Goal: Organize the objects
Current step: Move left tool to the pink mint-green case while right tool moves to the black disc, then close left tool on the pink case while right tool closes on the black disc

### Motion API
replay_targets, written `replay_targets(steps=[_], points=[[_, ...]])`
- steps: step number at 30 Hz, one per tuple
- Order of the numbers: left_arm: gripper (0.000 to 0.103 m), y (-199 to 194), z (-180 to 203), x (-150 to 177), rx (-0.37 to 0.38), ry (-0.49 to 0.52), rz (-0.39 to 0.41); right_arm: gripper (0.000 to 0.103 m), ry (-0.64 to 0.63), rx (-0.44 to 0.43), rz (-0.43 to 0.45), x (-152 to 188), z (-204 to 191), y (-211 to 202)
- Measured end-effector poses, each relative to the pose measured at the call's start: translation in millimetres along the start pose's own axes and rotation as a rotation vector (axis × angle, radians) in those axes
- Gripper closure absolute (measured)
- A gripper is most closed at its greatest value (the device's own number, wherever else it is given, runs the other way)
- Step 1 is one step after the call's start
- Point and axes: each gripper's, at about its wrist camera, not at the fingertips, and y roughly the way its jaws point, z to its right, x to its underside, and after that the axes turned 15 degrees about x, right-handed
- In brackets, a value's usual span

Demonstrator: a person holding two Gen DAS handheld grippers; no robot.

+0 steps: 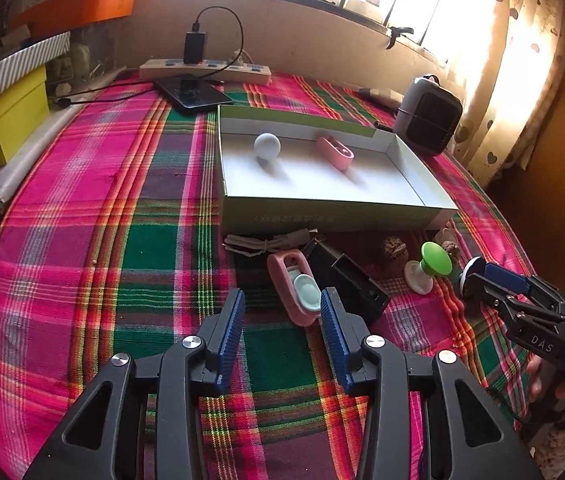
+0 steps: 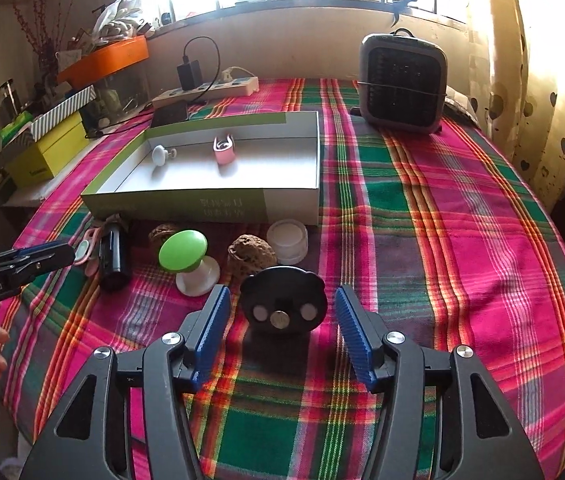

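On the plaid table (image 1: 82,240), left claw (image 1: 282,320) spread wide and empty, hovering by the pink clip (image 1: 292,288). Further right, right claw (image 2: 280,320) open around the black round mount (image 2: 282,304), pads not touching. Pick-up step by the look of it; next needs closing squarely, then lifting over the wall. Beyond, open box (image 2: 290,208) holding a white knob (image 2: 160,155) and another pink clip (image 2: 224,152).

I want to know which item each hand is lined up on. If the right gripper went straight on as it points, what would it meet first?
Probably the black disc: it lies just ahead between the open right gripper's fingers, untouched. Depth is unclear.
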Motion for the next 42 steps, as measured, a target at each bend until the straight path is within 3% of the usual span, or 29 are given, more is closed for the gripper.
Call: replay_targets(steps=[6, 16, 29, 35, 42], points=[[0.065, 6.4, 3.1, -1.5, 0.013, -0.003, -0.015, 0.046, -0.021, 0.011, -0.018, 0.4, -3.5, 7.5], [0.065, 19.0, 4.8, -3.9, -0.080, 0.026, -0.049, 0.046, -0.034, 0.045, -0.053, -1.1, -1.0, 16.5], [0.065, 25.9, 1.7, -10.1, -0.126, 0.042, -0.060, 0.046, -0.032, 0.042, -0.058, -3.1, 2.7, 18.6], [0.065, 27.4, 0.8, -12.1, -0.133, 0.037, -0.057, 0.054, -0.033, 0.048, -0.054, -3.0, 2.3, 17.7], [0.077, 24.8, -4.2, -13.9, -0.135, 0.023, -0.049, 0.055, -0.027, 0.038, -0.052, -2.8, 3.4, 17.4]])
